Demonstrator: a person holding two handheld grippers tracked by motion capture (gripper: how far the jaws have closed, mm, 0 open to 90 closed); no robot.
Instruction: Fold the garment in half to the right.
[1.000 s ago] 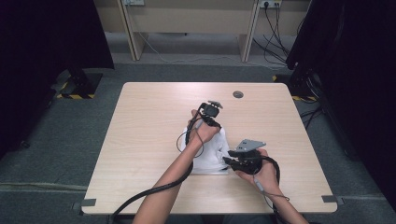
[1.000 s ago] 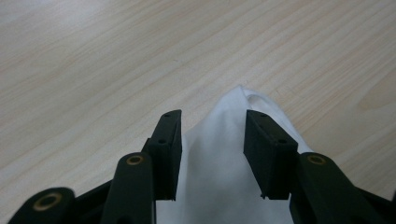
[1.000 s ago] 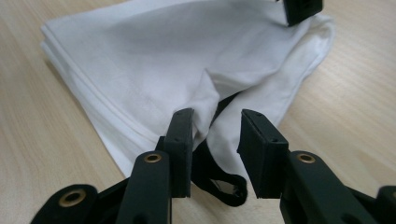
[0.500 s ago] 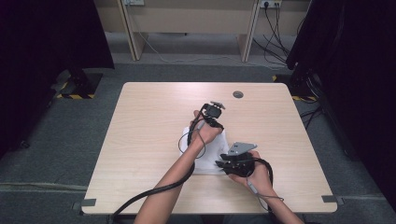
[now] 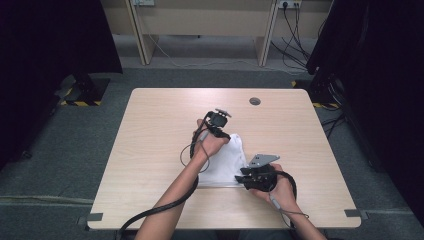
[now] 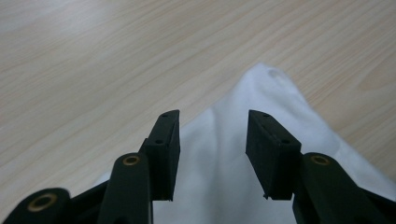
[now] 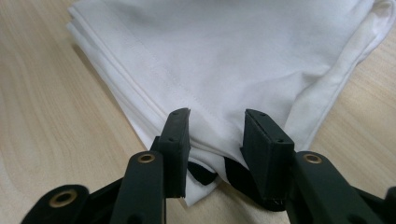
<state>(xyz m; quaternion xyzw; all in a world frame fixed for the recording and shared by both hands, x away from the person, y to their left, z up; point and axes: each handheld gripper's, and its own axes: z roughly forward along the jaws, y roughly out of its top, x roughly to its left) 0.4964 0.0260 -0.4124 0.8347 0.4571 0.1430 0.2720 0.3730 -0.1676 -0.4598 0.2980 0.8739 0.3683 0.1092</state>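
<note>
A folded white cloth [image 5: 225, 161] lies on the wooden table [image 5: 160, 130], right of centre. My left gripper [image 5: 223, 134] hovers at the cloth's far corner. In the left gripper view its jaws [image 6: 212, 140] stand open above the cloth [image 6: 261, 102], with nothing pinched. My right gripper [image 5: 241, 176] is at the cloth's near right corner. Its jaws [image 7: 217, 135] have just been opening. The stacked corner of the cloth [image 7: 224, 51] lies between them, and the pads stand apart from it.
A round cable hole [image 5: 254, 101] sits near the table's far edge. A black cable [image 5: 150, 212] trails from the left gripper over the front edge. Bare wood stretches to the left and far right. Dark curtains flank the table.
The left gripper has shifted slightly leftward over the cloth's far corner. The right hand has stayed at the near right corner.
</note>
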